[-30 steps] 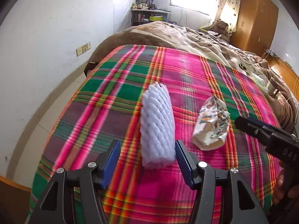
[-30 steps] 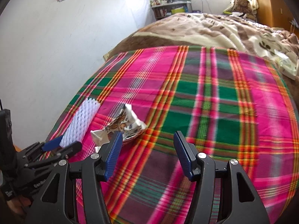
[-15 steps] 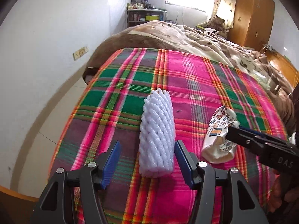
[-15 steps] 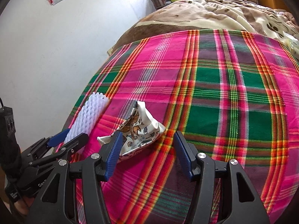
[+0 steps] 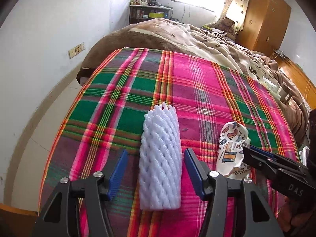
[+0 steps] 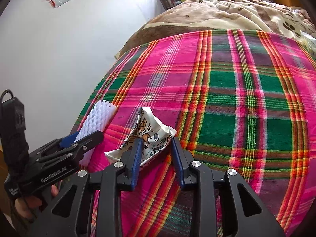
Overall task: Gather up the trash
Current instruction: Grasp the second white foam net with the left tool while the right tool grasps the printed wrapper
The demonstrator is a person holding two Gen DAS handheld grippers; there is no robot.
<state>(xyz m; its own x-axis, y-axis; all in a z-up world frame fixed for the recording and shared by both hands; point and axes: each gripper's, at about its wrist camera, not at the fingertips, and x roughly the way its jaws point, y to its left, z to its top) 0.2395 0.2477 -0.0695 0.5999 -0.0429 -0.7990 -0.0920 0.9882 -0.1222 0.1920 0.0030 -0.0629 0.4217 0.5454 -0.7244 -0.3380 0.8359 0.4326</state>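
A white foam net sleeve (image 5: 160, 158) lies on the pink and green plaid blanket (image 5: 197, 90), between the blue pads of my left gripper (image 5: 156, 165), which is open around it without touching. It also shows in the right wrist view (image 6: 96, 118). A crumpled printed wrapper (image 6: 150, 136) lies to its right, also visible in the left wrist view (image 5: 231, 152). My right gripper (image 6: 157, 148) has narrowed around the wrapper, and its pads touch the wrapper's sides.
A rumpled brown and cream quilt (image 5: 197, 37) covers the far part of the bed. A white wall (image 5: 49, 39) runs along the left, with floor below the blanket's left edge. A shelf (image 5: 150, 13) and a wooden wardrobe (image 5: 264, 17) stand at the back.
Both grippers have moved forward. The foam sleeve now sits deeper between the left pads. The right gripper has reached the wrapper and closed its jaws much narrower around it.
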